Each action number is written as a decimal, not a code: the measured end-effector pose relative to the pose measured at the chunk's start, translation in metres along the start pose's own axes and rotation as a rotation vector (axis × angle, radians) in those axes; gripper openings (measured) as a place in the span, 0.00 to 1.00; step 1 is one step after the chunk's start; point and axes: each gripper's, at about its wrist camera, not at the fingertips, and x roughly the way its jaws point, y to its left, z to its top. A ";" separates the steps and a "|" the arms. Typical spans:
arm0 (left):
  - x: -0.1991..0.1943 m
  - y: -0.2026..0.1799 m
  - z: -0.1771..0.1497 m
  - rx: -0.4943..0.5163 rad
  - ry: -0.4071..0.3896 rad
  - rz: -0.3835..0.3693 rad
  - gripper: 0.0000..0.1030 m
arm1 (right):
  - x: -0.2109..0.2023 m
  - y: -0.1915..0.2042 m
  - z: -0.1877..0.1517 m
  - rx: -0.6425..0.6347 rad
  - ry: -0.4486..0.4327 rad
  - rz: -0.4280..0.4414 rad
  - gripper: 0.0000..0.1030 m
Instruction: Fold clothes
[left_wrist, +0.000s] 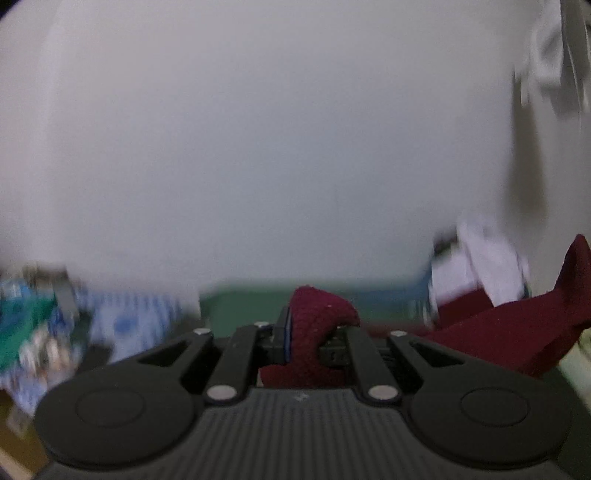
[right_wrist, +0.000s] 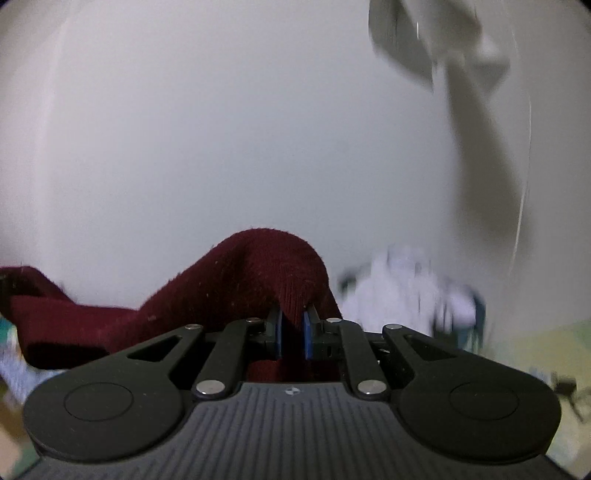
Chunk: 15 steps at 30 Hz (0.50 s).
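Observation:
A dark red knitted garment (left_wrist: 517, 325) hangs between my two grippers. In the left wrist view my left gripper (left_wrist: 306, 332) is shut on a bunched fold of it, and the cloth runs off to the right edge. In the right wrist view my right gripper (right_wrist: 293, 325) is shut on another fold of the red garment (right_wrist: 258, 273), pinched between the blue pads (right_wrist: 306, 332); the knit humps up above the fingers and trails away to the left. Both views are blurred by motion.
A plain pale wall fills most of both views. A white heap of cloth (right_wrist: 402, 291) lies ahead right. Blue-and-white patterned fabric (left_wrist: 122, 325) sits at the left, a green surface (left_wrist: 243, 306) lies ahead, and a yellowish surface (right_wrist: 546, 347) is at the right.

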 end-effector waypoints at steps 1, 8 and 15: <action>0.000 -0.003 -0.020 0.001 0.044 -0.006 0.06 | -0.001 -0.001 -0.017 -0.002 0.049 0.001 0.10; -0.039 0.019 -0.118 0.003 0.228 -0.024 0.06 | -0.025 0.028 -0.114 -0.006 0.286 0.034 0.10; -0.079 0.024 -0.156 0.051 0.333 -0.143 0.05 | -0.045 0.049 -0.188 0.004 0.461 -0.011 0.10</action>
